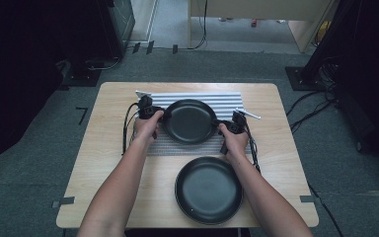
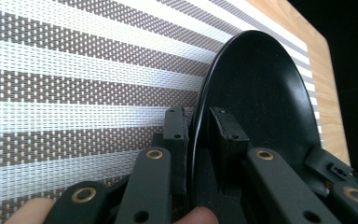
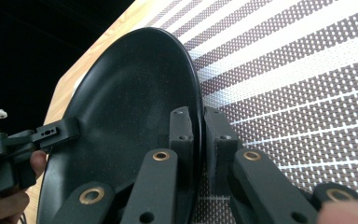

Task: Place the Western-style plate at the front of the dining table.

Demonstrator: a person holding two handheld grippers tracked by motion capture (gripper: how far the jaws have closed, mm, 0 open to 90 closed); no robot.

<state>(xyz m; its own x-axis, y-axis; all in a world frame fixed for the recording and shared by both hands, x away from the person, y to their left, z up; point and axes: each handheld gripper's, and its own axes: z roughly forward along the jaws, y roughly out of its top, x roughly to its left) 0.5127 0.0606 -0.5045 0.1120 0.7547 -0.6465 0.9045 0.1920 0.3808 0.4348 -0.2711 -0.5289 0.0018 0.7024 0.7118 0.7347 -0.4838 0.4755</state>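
On the table [image 1: 103, 163] lies a striped mat [image 1: 227, 98], reaching across its far half; upon the mat sits a black plate [image 1: 190, 121], and a second plate [image 1: 208, 190] rests on bare wood nearer the person, just off the mat's near edge (the two plates are close but apart); the far plate is gripped from both sides; the left gripper [image 1: 162, 116] has its jaws closed on the plate's left rim, one jaw inside the dish and one outside, as the left gripper view shows [image 2: 196, 130]; the right gripper [image 1: 218, 124] pinches the opposite rim in the same way, its jaws narrowed to the thickness of the rim [image 3: 198, 126]; whether the plate rests flat on the mat or is raised a little I cannot tell.
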